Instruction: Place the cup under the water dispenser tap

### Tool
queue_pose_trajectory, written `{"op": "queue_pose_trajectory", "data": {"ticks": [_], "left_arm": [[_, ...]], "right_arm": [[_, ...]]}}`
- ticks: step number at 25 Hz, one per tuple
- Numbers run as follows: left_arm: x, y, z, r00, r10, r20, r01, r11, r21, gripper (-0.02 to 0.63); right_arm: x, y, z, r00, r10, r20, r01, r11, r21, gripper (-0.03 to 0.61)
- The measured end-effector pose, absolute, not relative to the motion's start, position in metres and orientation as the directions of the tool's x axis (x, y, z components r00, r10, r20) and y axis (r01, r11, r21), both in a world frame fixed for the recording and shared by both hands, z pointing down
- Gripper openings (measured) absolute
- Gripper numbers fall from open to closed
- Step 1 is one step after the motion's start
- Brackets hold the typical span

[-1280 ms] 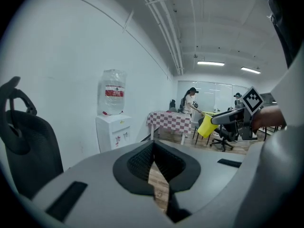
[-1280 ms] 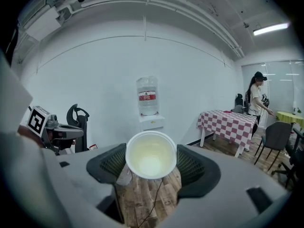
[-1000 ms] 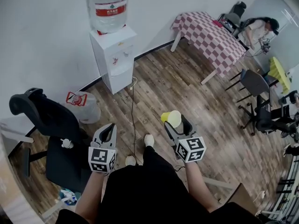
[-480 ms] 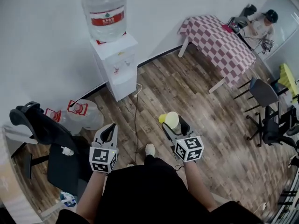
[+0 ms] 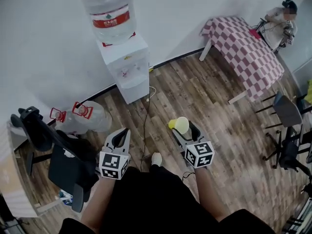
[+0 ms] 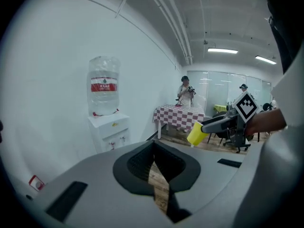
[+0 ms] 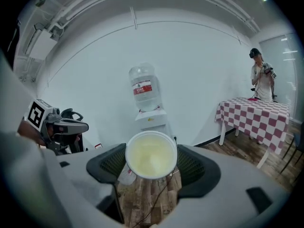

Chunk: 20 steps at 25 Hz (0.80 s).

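A yellow cup (image 5: 180, 125) lies on its side between the fingers of my right gripper (image 5: 182, 128), mouth toward the camera; the gripper is shut on it. In the right gripper view the cup (image 7: 151, 155) fills the gap between the jaws, with the white water dispenser (image 7: 152, 120) standing beyond it. The dispenser (image 5: 128, 68) stands against the wall, a large bottle (image 5: 107, 12) on top, well ahead of both grippers. My left gripper (image 5: 120, 139) is shut on nothing, its jaws meeting (image 6: 154, 163). The dispenser (image 6: 110, 129) and the cup (image 6: 195, 133) show in the left gripper view.
Two spare water bottles (image 5: 90, 118) lie on the wooden floor left of the dispenser. A black office chair (image 5: 53, 152) stands at the left. A cable (image 5: 146, 118) runs from the dispenser. A checked table (image 5: 243, 48), a person (image 5: 285, 16) and more chairs (image 5: 287, 111) are at the right.
The view has swung left and moved closer: the dispenser now sits further right and larger in the head view. Both grippers keep their hold and pose.
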State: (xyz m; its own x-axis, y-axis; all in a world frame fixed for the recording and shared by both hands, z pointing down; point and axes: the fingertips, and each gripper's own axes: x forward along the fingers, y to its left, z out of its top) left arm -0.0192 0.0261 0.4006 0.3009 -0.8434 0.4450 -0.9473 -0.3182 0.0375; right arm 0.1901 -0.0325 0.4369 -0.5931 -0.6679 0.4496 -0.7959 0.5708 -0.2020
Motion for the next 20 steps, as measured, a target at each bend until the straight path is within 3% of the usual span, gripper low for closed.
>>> {"op": "queue_pose_trajectory", "data": {"ticks": [8, 20], "left_arm": [[-0.007, 0.014, 0.413, 0.244, -0.832, 0.498, -0.964, -0.265, 0.029, 0.015], [-0.014, -0.023, 0.426, 0.259, -0.808, 0.530, -0.961, -0.269, 0.059, 0.015]], "right_arm": [[0.199, -0.062, 0.464, -0.644, -0.603, 0.471, -0.752, 0.610, -0.248, 0.345], [0.149, -0.080, 0.483, -0.704, -0.525, 0.479, -0.694, 0.651, -0.307, 0.345]]}}
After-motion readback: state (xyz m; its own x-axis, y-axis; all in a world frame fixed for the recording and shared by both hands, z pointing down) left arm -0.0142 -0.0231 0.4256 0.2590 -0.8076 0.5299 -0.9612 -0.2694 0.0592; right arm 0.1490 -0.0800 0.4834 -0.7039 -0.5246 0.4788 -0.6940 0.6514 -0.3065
